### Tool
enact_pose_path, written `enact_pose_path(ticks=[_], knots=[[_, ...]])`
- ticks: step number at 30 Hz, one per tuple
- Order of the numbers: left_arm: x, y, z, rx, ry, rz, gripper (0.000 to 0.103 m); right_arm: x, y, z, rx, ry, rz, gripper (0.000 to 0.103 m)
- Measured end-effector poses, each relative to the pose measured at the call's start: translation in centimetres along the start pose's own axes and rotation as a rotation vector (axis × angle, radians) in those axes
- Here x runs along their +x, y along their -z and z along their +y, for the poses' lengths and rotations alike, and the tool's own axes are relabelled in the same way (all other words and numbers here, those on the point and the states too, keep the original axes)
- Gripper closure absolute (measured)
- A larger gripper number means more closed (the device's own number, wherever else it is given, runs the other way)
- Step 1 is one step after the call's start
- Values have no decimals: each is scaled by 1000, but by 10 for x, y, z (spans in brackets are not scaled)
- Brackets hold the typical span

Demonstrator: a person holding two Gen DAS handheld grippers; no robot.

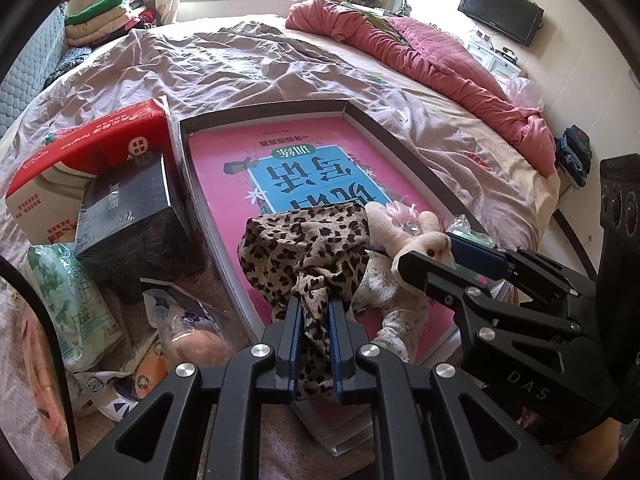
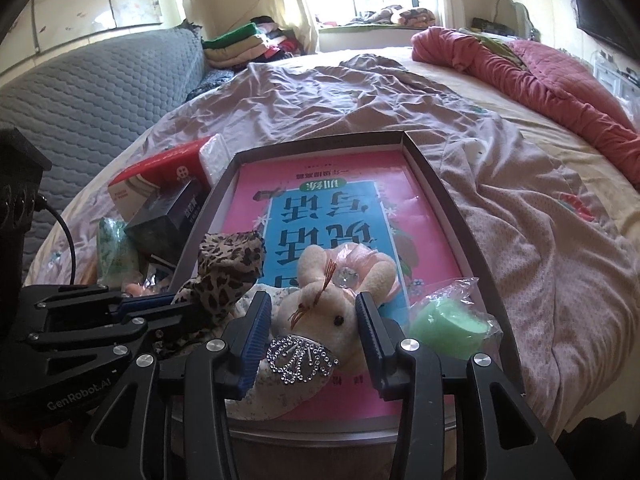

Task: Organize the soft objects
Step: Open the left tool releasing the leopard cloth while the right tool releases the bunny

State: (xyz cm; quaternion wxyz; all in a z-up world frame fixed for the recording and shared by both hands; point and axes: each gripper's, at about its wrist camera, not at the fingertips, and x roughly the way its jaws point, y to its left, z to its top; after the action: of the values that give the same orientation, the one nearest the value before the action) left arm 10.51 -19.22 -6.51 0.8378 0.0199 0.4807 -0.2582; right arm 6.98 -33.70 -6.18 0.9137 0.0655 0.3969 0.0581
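Note:
My left gripper (image 1: 315, 308) is shut on a leopard-print cloth (image 1: 308, 248) and holds it over the near end of a shallow grey box lid (image 1: 400, 152) with a pink and blue book (image 1: 304, 176) in it. The cloth also shows in the right wrist view (image 2: 228, 268). My right gripper (image 2: 314, 304) has its jaws around the head of a cream plush rabbit (image 2: 320, 312) that lies in the box; the pads touch or nearly touch its head. The rabbit also shows in the left wrist view (image 1: 404, 240).
A green soft item in a clear bag (image 2: 452, 328) lies at the box's near right corner. Left of the box sit a red and white tissue pack (image 1: 84, 160), a dark box (image 1: 132, 216), a green pack (image 1: 68, 300) and bagged items (image 1: 188, 336). A red quilt (image 1: 420, 52) lies far right.

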Motion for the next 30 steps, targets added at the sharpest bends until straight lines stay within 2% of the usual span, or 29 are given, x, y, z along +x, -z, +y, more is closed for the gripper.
enact_pose_path(ticks=[3,10,12,16,24,30], knots=[[0,1,1,-3,6,0,89,-4,-2,-2,8,10,-17,56],[-2,0,-2,3,25,-1,73,-15,-6,-6,31,15,-53,55],[-4,0,-4,9,23,-6,67,-17,-6,-7,33,23,-61,47],[-7,0,-6,22,21,-15,56,-20,-7,-7,35,30,-68,46],[-18,-3,-4,12,9,-36,52,-28,-10,-10,61,50,-87,43],[-36,-5,-1,6,-1,-66,46,-33,-12,-6,53,65,-98,43]])
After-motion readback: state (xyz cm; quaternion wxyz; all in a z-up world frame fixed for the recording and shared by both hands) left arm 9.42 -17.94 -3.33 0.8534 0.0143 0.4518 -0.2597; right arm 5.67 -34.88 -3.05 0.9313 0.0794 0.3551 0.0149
